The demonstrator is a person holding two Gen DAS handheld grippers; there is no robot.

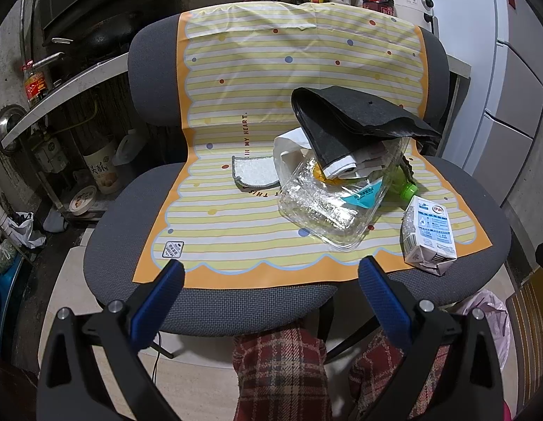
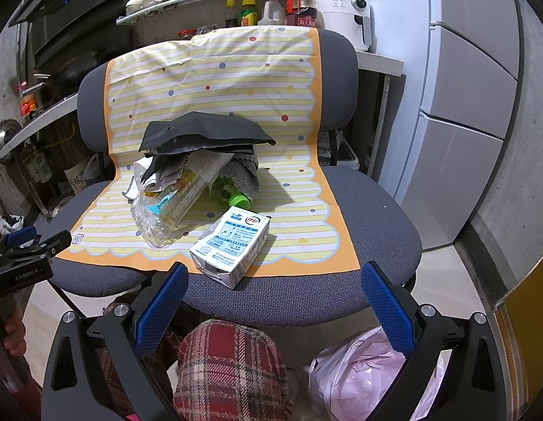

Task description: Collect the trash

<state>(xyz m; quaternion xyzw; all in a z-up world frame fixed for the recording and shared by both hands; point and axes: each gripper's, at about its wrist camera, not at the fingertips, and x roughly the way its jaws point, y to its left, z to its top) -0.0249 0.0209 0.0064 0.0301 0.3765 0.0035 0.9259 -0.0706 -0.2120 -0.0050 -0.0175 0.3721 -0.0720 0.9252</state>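
Task not started: left gripper [image 1: 271, 273] & right gripper [image 2: 275, 279] both wide open, empty; milk carton [image 2: 233, 245], crushed bottle [image 1: 327, 207] etc. uncollected on chair mat [image 1: 236, 224]; pink bag [image 2: 355, 372] waiting below.

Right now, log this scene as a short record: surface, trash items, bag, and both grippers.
surface: grey chair covered by a striped yellow mat
pile: black cloth on top of a clear plastic container, with a green bottle beside it
carton: milk carton lying on its side at the mat's front edge, apart from the pile
pad: small white pad flat on the mat, left of the pile
bag: pink plastic bag on the floor below the seat
left gripper: open, empty, in front of the seat
right gripper: open, empty, facing the carton
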